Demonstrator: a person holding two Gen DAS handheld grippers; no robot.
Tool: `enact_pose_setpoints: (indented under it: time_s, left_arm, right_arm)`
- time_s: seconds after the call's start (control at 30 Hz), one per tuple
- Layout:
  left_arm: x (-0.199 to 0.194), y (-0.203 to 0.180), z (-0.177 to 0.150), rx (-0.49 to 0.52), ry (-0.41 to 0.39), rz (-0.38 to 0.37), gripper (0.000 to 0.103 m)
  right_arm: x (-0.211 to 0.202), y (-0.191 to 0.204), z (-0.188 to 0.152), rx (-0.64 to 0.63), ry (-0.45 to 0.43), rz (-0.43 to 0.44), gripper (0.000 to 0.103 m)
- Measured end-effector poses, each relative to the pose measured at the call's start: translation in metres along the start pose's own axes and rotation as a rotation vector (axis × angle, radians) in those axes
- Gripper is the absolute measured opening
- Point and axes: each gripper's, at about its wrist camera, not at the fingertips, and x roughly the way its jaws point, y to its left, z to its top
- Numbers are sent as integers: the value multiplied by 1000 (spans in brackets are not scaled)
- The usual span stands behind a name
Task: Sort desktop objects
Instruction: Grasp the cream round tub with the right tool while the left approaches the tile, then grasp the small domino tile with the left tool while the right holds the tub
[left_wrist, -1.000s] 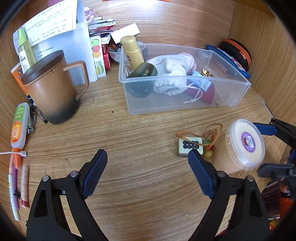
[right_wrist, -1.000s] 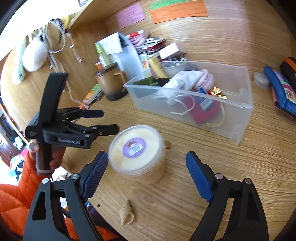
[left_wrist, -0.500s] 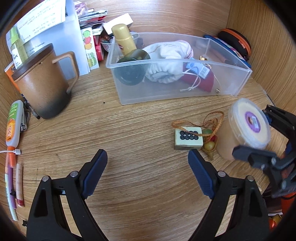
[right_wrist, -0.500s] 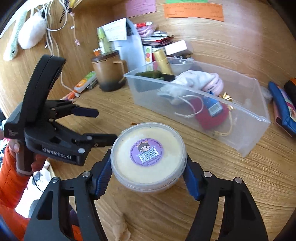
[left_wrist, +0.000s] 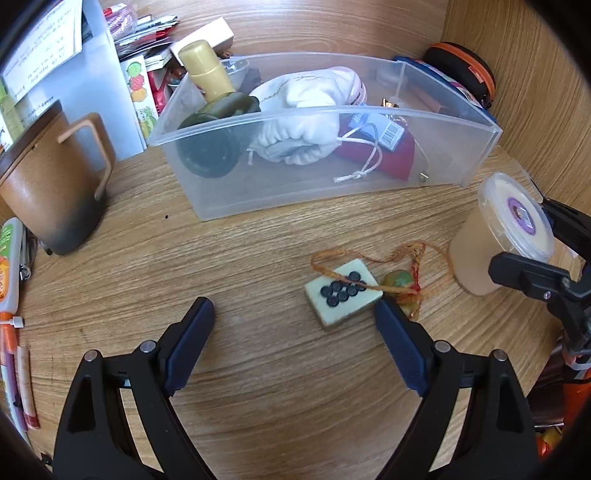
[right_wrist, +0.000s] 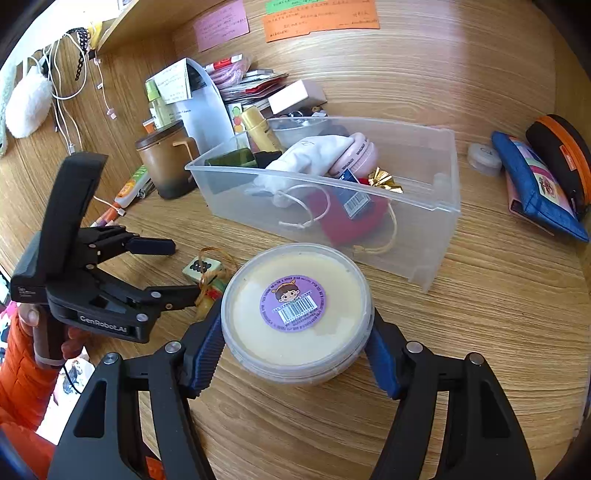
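Note:
My right gripper (right_wrist: 295, 343) is shut on a round tub (right_wrist: 295, 310) with a cream lid and purple sticker; the tub also shows in the left wrist view (left_wrist: 498, 236), lifted off the desk. My left gripper (left_wrist: 291, 328) is open and empty, just short of a mahjong-tile charm (left_wrist: 341, 291) with an orange cord and beads (left_wrist: 400, 280). The charm also shows in the right wrist view (right_wrist: 201, 267), by the left gripper (right_wrist: 177, 269). A clear plastic bin (left_wrist: 369, 192) behind holds a white pouch (left_wrist: 303, 122), a dark jar, a yellow bottle and a red pouch.
A brown lidded mug (left_wrist: 48, 184) stands at the left with pens and a tube (left_wrist: 9, 266) beside it. Papers and boxes (left_wrist: 74, 74) are stacked behind. A blue pouch (right_wrist: 535, 188) and an orange-trimmed case (right_wrist: 557, 155) lie right of the bin.
My right gripper closed on the tub and lifted it. My left gripper moved forward and right, closer to the mahjong-tile charm, staying open.

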Motion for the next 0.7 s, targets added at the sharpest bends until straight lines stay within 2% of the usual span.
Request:
enact_pose_setpoints:
  time_s: [0.07,0.17,0.23,0.37,0.43,0.53,0.7]
  left_arm:
    - [1,-1,2,-1,-7,1,89]
    - [2,-5,4,21,-18,21,77]
    - [0,-8,5,31,-22,12,64]
    - [-1,-11,5,44,-33,10,52]
    - [-2,-12,5,45,-35,12,38]
    - [-3,-11,5,43,-33,16,29]
    - [-5,-5,4,31,-34,21,24]
  right_arm:
    - [0,0,0,-1,-3,2,65]
    - [0,-1,0,-4,-8,5,65]
    - [-1,-2,0,-1,-9,9,65]
    - [0,-4,0,4,-11,12,65]
    - [1,-5,1,7,-12,11,65]
    - [1,-7,2,17,-13,13,65]
    - [2,-12,4,43,-14,12,65]
